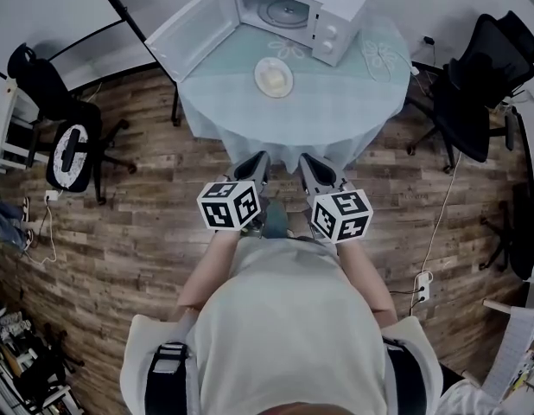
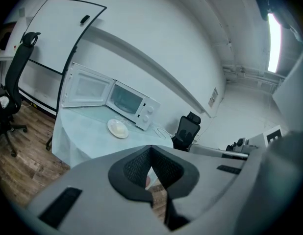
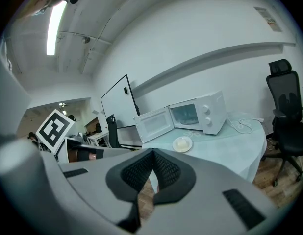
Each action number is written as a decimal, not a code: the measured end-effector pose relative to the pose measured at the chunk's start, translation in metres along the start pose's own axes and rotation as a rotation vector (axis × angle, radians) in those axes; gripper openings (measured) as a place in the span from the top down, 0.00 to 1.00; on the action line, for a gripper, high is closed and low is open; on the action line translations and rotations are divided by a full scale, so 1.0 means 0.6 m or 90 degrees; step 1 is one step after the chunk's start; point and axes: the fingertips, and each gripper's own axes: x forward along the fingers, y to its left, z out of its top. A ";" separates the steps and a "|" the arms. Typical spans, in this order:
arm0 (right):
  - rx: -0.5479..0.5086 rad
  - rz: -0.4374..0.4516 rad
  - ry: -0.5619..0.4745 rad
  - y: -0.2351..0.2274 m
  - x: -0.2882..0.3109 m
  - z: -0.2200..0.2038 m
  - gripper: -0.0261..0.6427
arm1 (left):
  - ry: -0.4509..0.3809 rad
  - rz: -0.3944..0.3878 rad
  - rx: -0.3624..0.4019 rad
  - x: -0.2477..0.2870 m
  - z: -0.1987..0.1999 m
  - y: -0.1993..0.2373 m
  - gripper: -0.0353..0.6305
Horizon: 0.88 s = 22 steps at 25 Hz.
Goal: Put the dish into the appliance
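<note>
dish [image 1: 273, 77], a small round white plate of pale food, sits on the pale-blue-clothed round table [image 1: 353, 115], just before the open white microwave [image 1: 293, 11], straight ahead of both claws and well apart. you hold left gripper [image 1: 257, 169] and right gripper [image 1: 313, 171] side by side at waist, jaws together, empty; neither nearer.

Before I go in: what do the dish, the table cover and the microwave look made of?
Dish: probably glazed ceramic, maybe plastic; cream, smooth, faint sheen.
Table cover: thin cloth or plastic sheet, pale blue-green, matte, draping in folds over the edge.
Microwave: white painted metal or plastic casing, smooth, with a see-through door panel.
</note>
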 end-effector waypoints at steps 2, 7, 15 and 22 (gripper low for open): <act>0.003 0.000 0.001 -0.009 0.008 0.005 0.95 | -0.002 0.003 -0.006 0.010 0.008 0.009 0.93; 0.004 -0.009 -0.001 -0.040 0.038 0.023 0.95 | -0.001 0.013 -0.020 0.046 0.027 0.039 0.93; -0.005 -0.029 0.008 -0.106 0.114 0.067 0.95 | 0.017 0.015 -0.029 0.133 0.069 0.094 0.93; -0.006 -0.030 0.019 -0.144 0.193 0.105 0.95 | 0.045 0.024 -0.037 0.205 0.102 0.152 0.93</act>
